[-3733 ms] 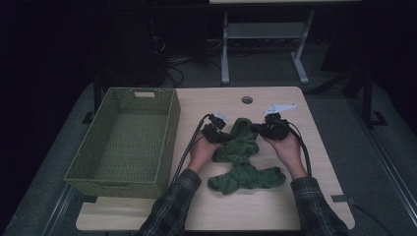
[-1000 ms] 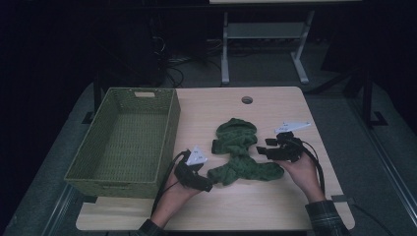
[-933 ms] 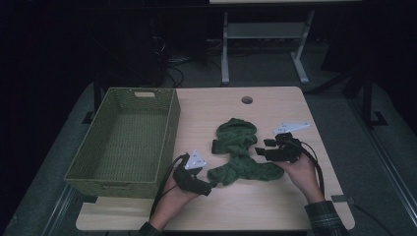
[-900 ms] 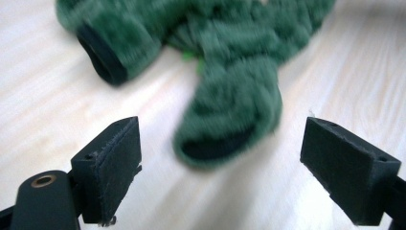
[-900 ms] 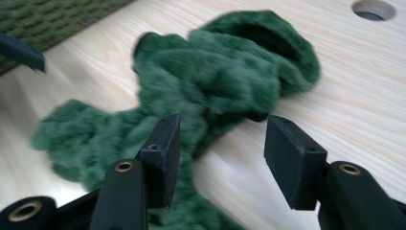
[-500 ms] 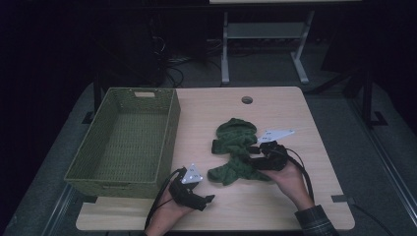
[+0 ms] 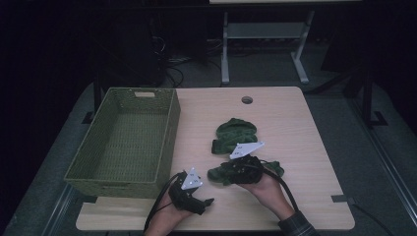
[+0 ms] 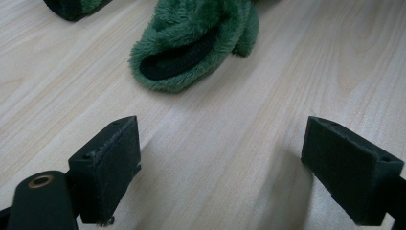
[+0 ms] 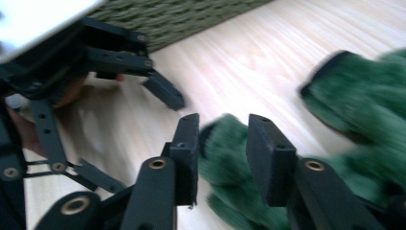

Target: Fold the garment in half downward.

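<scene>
A green fuzzy garment lies on the wooden table in two lumps. The far lump [image 7: 235,133] rests loose, while the near lump [image 7: 220,173] is bunched at my right gripper [image 7: 227,173]. In the right gripper view the right gripper [image 9: 222,125] has just been closing its jaws, and green pile [image 9: 225,158] fills the narrow gap between them. My left gripper [image 7: 204,191] sits low near the front edge, open wide over bare wood. In the left gripper view the left gripper [image 8: 234,163] holds nothing, and a black-lined cuff of the garment [image 8: 191,52] lies just ahead.
A green woven basket [image 7: 169,129] stands on the table's left half, and its wall [image 9: 191,19] is behind the left gripper in the right gripper view. A round cable hole [image 7: 247,100] is near the far edge. Bare wood [image 7: 305,142] stretches to the right.
My right gripper has moved left, dragging the garment's right end over into a bunch, and its jaws are narrower. The left gripper dropped toward the front edge, then stayed.
</scene>
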`<state>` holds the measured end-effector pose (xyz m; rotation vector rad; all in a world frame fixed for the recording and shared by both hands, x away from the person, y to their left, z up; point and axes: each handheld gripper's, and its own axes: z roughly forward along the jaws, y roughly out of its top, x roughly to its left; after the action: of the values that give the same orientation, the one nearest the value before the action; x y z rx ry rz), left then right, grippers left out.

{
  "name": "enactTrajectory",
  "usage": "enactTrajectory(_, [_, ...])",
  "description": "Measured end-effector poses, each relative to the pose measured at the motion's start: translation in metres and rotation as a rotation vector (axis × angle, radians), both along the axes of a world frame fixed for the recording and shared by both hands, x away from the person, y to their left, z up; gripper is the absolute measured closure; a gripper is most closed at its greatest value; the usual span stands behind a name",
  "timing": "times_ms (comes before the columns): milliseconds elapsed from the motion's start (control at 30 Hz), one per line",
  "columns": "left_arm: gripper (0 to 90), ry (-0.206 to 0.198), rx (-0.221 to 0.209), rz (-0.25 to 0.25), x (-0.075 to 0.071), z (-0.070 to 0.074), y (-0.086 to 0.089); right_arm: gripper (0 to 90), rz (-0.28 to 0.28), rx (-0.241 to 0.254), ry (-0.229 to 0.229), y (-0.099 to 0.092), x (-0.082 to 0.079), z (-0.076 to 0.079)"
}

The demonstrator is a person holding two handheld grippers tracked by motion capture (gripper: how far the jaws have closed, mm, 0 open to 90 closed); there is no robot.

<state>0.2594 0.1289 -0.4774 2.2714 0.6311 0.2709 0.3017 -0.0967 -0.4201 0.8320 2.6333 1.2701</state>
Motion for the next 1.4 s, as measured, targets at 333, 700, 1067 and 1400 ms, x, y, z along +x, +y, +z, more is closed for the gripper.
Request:
enactTrajectory(333, [12.7, -0.001, 0.000, 0.001, 0.000, 0.000, 0.000, 70.1, 0.080, -0.093, -0.010, 0.032, 0.000, -0.019])
enactTrajectory(700, [12.7, 0.000, -0.001, 0.001, 0.000, 0.000, 0.000, 78.5, 0.065, -0.175, -0.046, 0.042, -0.001, -0.045])
enactTrajectory(1067, [12.6, 0.001, -0.003, 0.001, 0.000, 0.000, 0.000, 84.1, 0.062, -0.128, -0.064, 0.038, -0.009, -0.028])
enactTrajectory(1400, [12.7, 0.003, -0.011, 0.004, 0.000, 0.000, 0.000, 83.7, 0.008, 0.051, -0.047, -0.002, -0.001, 0.005])
